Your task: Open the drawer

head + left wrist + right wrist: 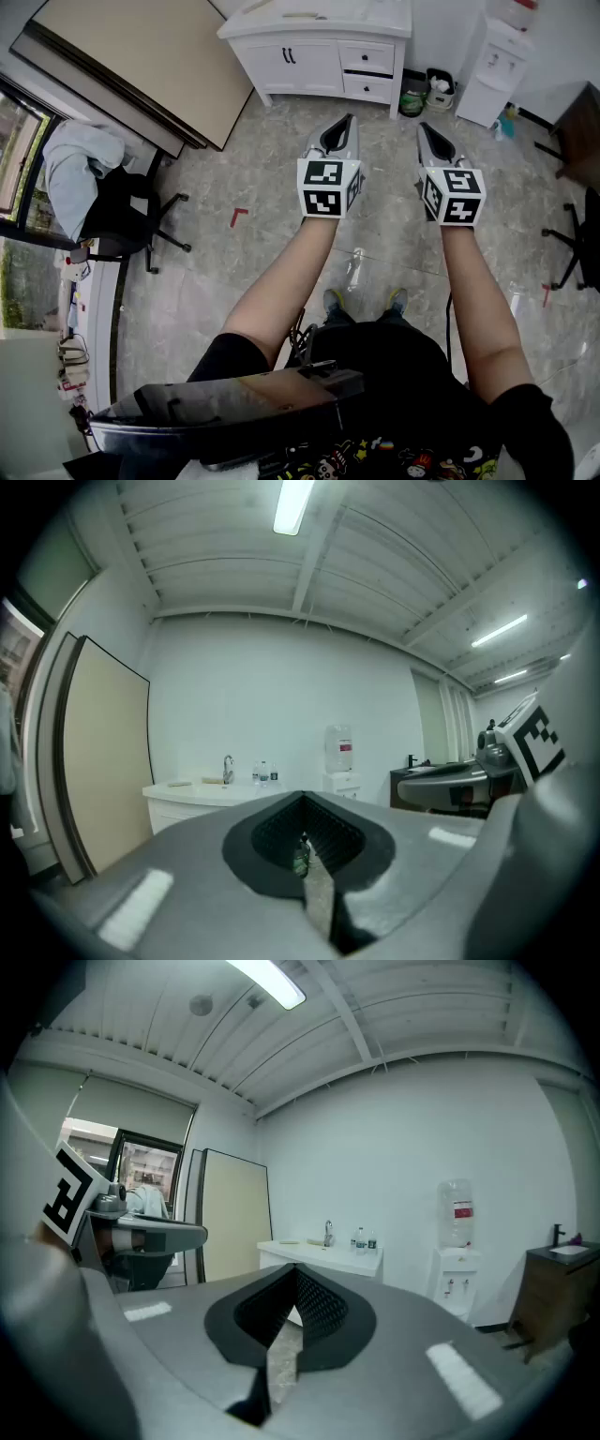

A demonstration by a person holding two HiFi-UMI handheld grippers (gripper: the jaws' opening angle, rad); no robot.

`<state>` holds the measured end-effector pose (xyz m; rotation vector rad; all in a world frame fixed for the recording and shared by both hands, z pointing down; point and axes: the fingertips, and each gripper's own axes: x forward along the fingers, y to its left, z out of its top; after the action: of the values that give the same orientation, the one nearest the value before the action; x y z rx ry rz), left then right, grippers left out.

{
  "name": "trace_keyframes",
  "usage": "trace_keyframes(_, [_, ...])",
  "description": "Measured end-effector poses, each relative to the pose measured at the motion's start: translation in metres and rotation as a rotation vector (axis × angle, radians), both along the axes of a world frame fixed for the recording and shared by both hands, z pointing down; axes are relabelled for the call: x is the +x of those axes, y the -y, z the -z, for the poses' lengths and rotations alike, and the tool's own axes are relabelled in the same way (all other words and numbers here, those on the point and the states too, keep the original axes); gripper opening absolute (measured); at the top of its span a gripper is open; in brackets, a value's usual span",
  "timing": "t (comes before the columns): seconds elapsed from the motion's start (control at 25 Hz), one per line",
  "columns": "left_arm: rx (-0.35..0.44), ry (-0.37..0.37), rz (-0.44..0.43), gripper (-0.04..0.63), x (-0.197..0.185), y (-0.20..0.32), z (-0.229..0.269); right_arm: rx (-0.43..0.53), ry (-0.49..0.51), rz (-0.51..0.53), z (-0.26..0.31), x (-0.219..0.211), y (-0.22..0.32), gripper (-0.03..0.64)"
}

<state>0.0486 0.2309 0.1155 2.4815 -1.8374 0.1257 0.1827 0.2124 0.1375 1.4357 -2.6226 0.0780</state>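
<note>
A white cabinet [319,42] stands against the far wall, with two drawers on its right side, an upper drawer [367,58] and a lower drawer [367,88]. A dark line shows between them. My left gripper [345,123] and right gripper [427,130] hover side by side over the tiled floor, well short of the cabinet. Both are shut and hold nothing. In the left gripper view the shut left gripper [305,851] points toward the cabinet [202,801]. In the right gripper view the shut right gripper [286,1322] has the cabinet [323,1258] behind it.
A water dispenser [497,64] stands right of the cabinet, with a small bin [412,94] between them. A beige board [141,66] leans at the left wall. An office chair draped with cloth [103,202] is at the left, a dark desk [581,131] and chair [586,246] at the right.
</note>
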Motion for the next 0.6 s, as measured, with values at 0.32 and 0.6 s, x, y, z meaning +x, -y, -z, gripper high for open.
trace_keyframes(0.32, [-0.017,0.004,0.010,0.000,0.009,0.019,-0.007,0.006,0.011,0.005,-0.004,0.012,0.020,0.023])
trace_keyframes(0.6, [-0.004,0.003,0.042,0.000,0.037,0.053,-0.014,0.010,0.017,0.075,-0.014,0.031,0.058,0.023])
